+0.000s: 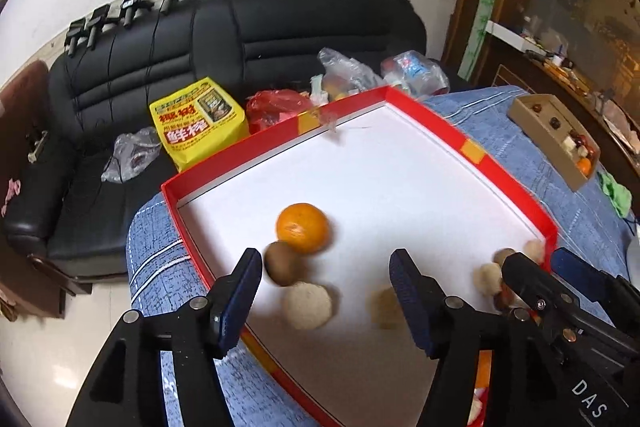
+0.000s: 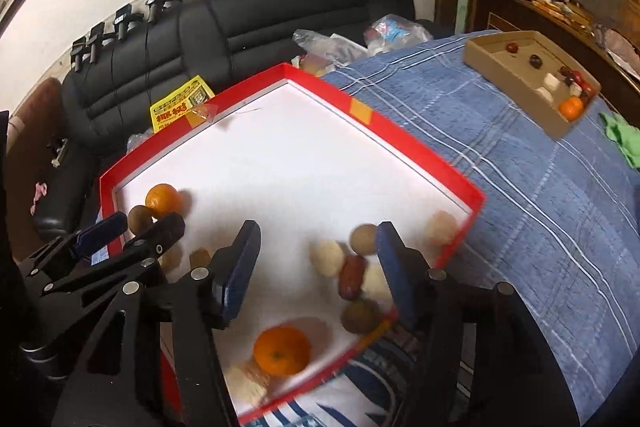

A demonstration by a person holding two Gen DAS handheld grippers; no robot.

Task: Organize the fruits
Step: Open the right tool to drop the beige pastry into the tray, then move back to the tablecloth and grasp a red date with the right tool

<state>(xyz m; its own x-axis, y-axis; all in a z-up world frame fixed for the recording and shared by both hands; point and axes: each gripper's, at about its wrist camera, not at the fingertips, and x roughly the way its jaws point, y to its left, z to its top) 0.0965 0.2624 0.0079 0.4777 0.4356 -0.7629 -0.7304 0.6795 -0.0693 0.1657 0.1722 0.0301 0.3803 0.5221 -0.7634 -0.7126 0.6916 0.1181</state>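
A red tray [image 1: 472,151] with a white floor lies on a blue striped cloth [image 2: 520,167] over the counter. The left hand-held gripper [image 1: 326,291] stands spread above the tray's near left part with nothing between its fingers; just beyond them an orange [image 1: 303,233] touches a brown round fruit [image 1: 282,263], with a pale round fruit [image 1: 307,305] close by. The right hand-held gripper [image 2: 318,267] is also spread and empty, over a cluster of pale and brown fruits and a reddish oblong one [image 2: 352,277]. A second orange [image 2: 282,351] lies near the tray's front edge. Well apart on the cloth sits a brown cardboard box [image 2: 500,67] holding small items.
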